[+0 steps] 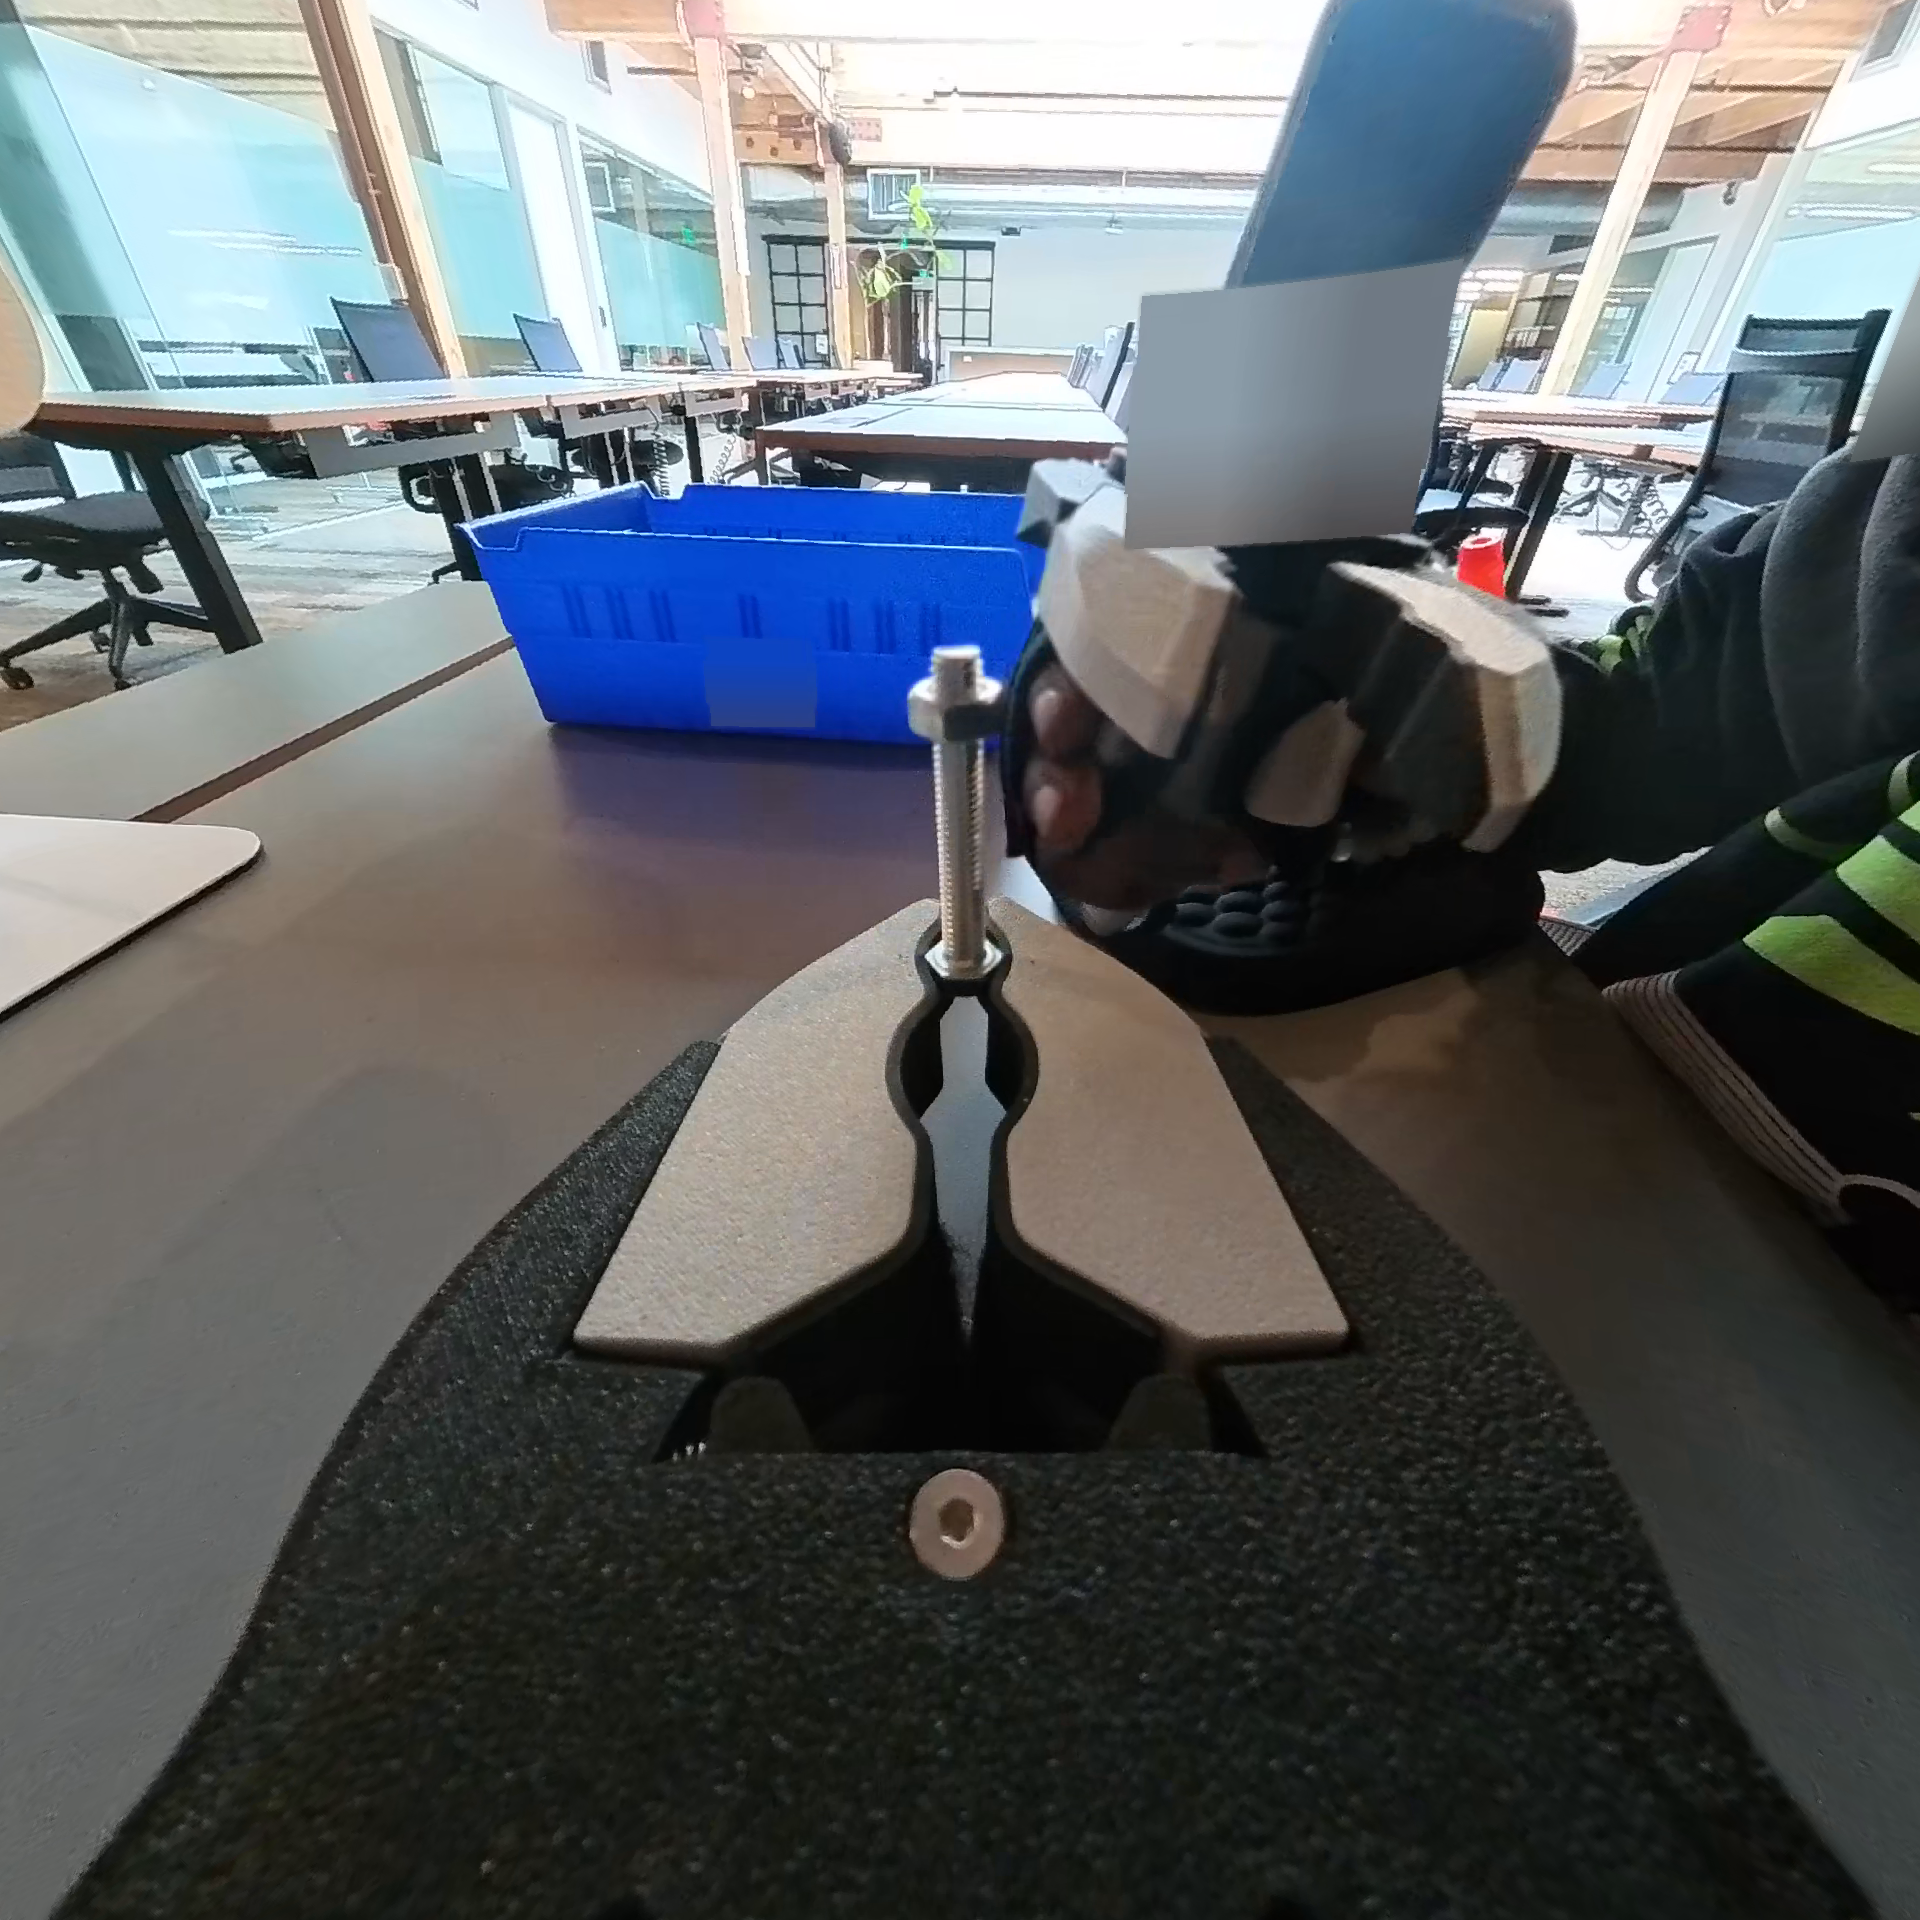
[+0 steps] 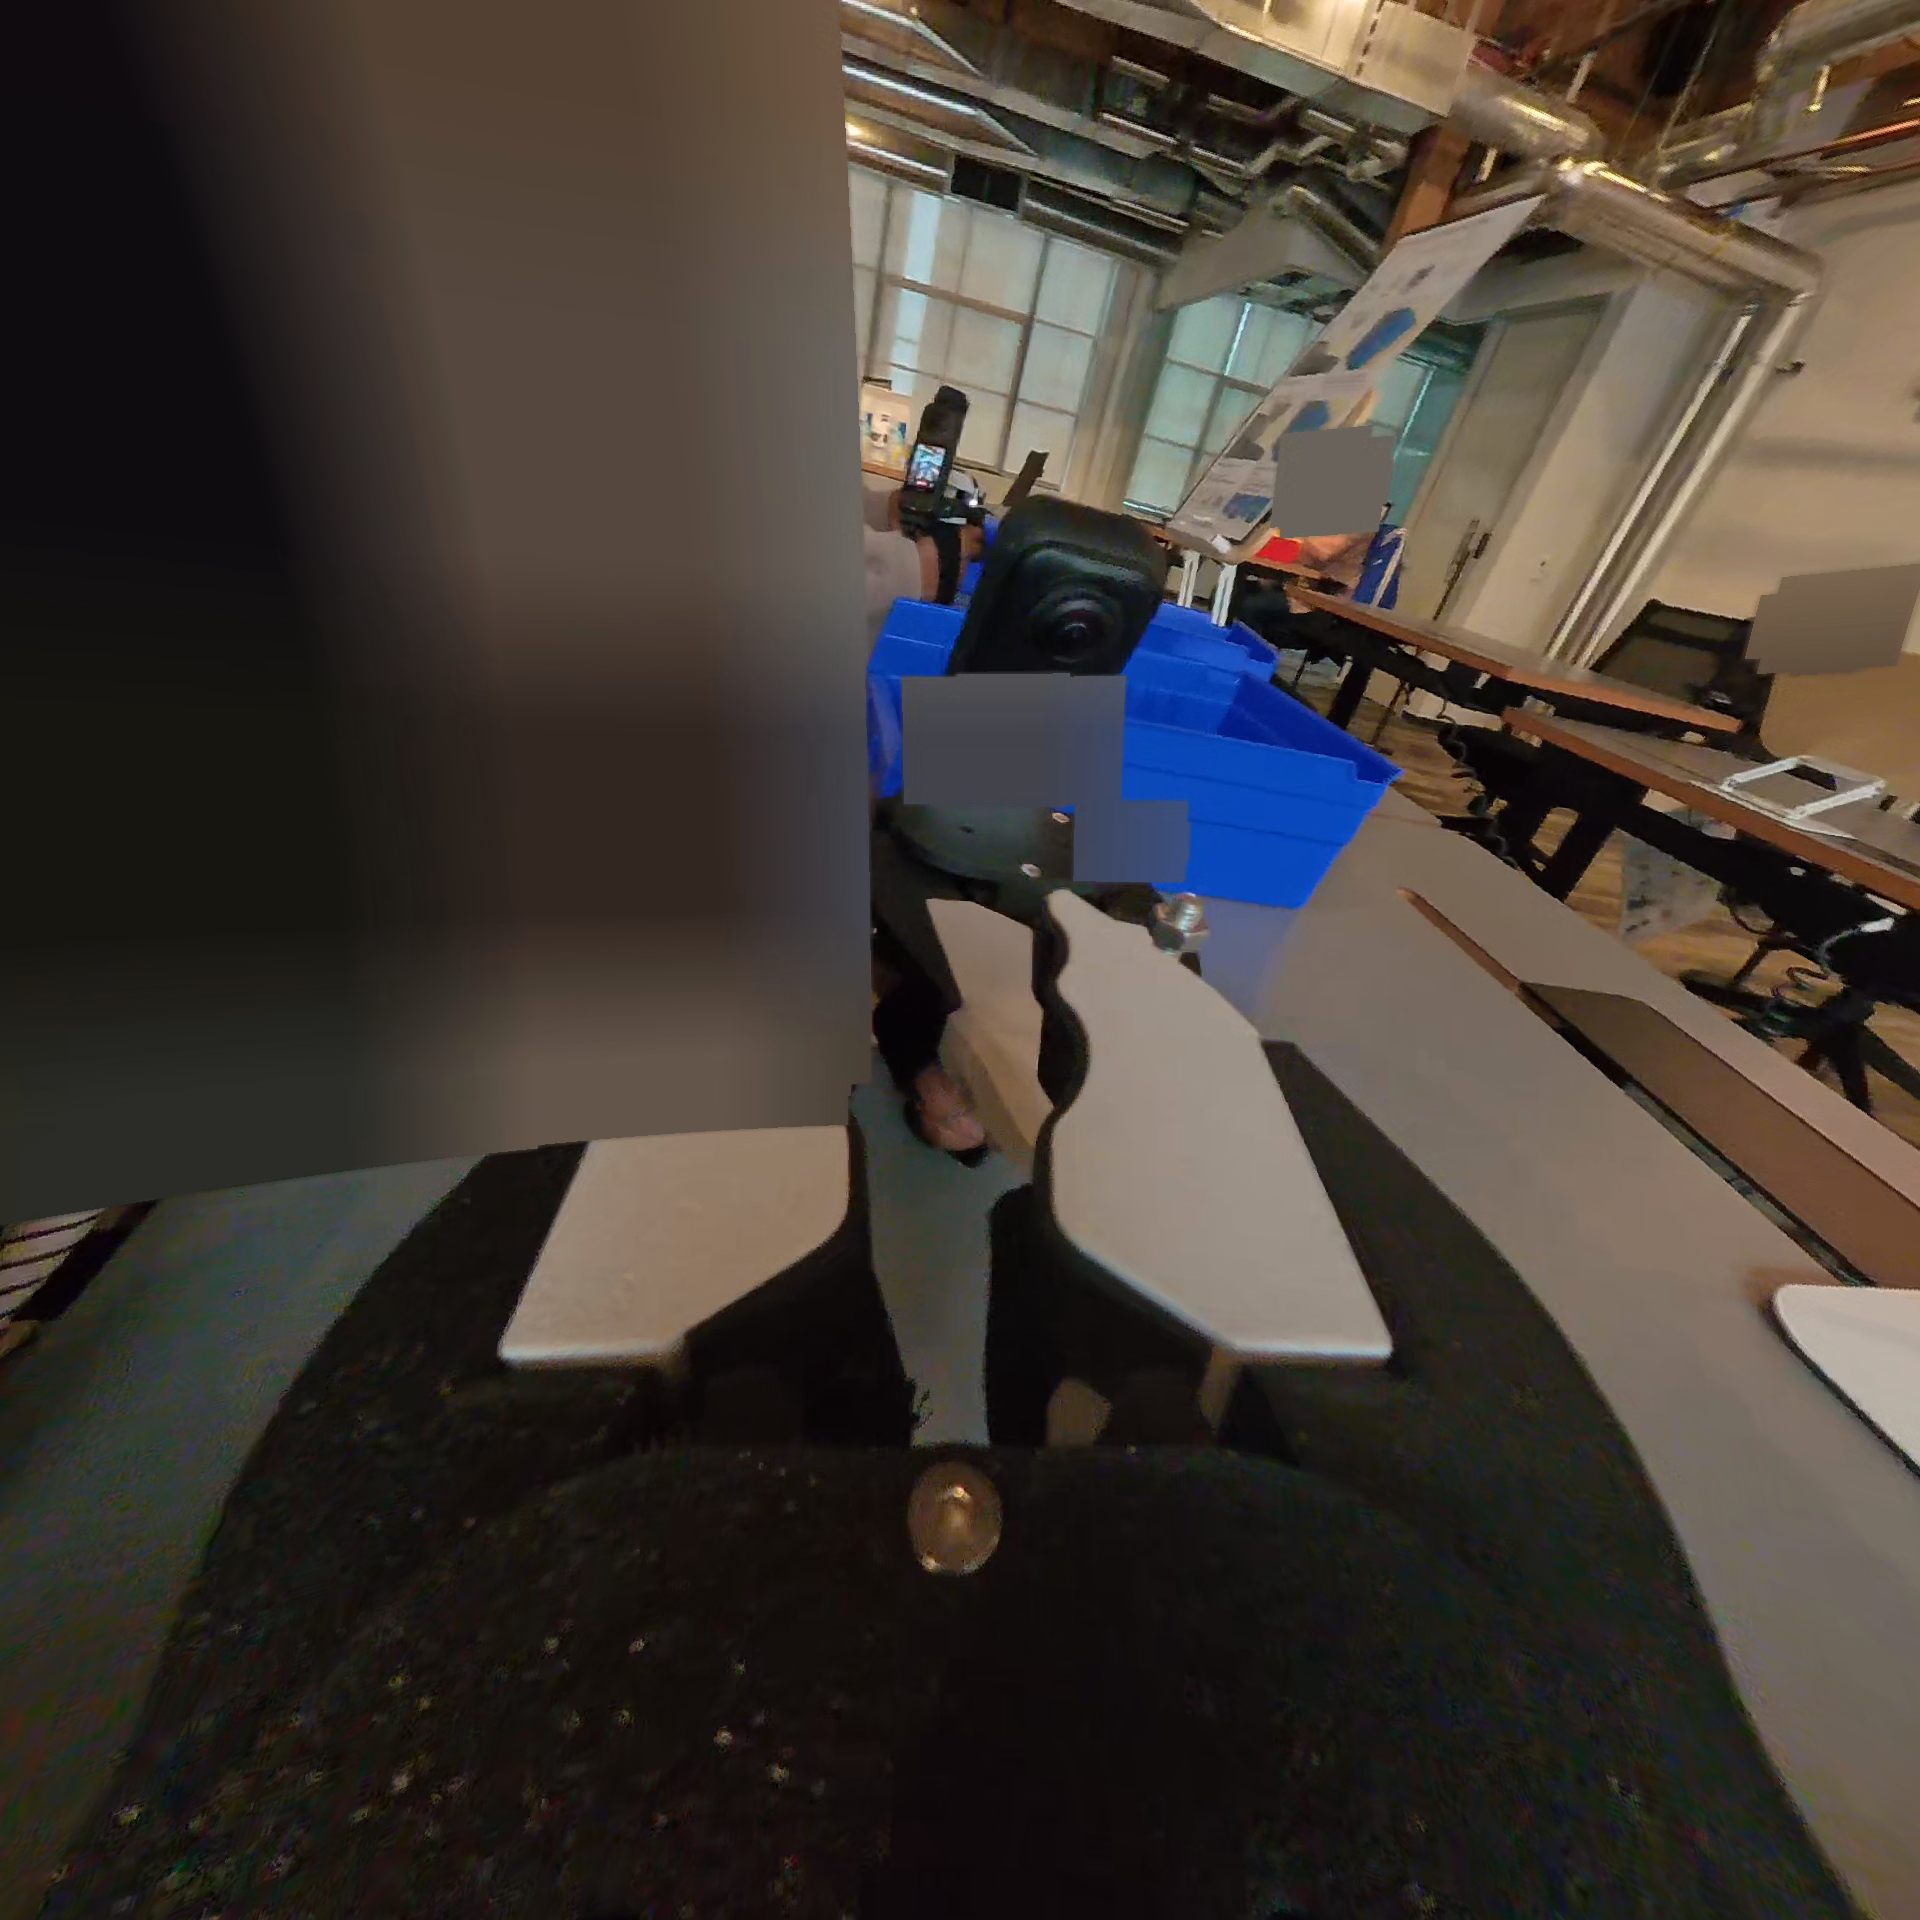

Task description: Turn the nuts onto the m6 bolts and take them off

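Note:
In the left wrist view my left gripper is shut on the head of a silver bolt. The bolt stands upright from the fingertips. A nut sits near its top end. My right gripper, held by a hand, is close to the right of the nut. In the right wrist view my right gripper has its jaws partly closed with nothing between them. The nut and bolt tip show just outside its right finger. Its left finger is mostly hidden by a blurred patch.
A blue bin stands on the dark table behind the bolt; it also shows in the right wrist view. A white pad lies at the left. A person's sleeve fills the right side. The left gripper's camera faces me. My hands' fingertips stand some 7 centimetres from each other.

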A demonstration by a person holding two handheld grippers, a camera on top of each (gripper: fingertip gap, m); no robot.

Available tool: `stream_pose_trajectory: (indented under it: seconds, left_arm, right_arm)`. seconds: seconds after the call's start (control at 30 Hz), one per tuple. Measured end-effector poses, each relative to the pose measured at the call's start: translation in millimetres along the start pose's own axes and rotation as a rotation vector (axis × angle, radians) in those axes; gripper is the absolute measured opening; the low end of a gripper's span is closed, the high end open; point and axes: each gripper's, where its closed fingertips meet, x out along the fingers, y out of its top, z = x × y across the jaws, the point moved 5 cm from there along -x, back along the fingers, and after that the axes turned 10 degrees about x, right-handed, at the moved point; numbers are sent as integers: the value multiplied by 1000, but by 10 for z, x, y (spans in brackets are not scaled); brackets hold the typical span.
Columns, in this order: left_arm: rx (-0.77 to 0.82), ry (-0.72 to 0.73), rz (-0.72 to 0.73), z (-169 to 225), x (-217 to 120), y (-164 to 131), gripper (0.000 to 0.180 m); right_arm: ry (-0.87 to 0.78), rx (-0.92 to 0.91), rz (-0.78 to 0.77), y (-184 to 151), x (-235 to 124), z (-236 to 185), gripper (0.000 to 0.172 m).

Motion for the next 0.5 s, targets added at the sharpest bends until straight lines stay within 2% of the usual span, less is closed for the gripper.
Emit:
stream_pose_trajectory:
  seconds: [0.13,0.3,0.5]
  left_arm:
    - [0,0,0,-1,0,0,3]
    - [4,-3,-2,5,4,-1,3]
    - [4,-3,-3,5,6,-2,3]
  right_arm:
    - [-61,-20,19,20,-17,57,34]
    - [-132,22,39,23,-26,171,65]
    - [-108,12,3,-24,37,128,71]
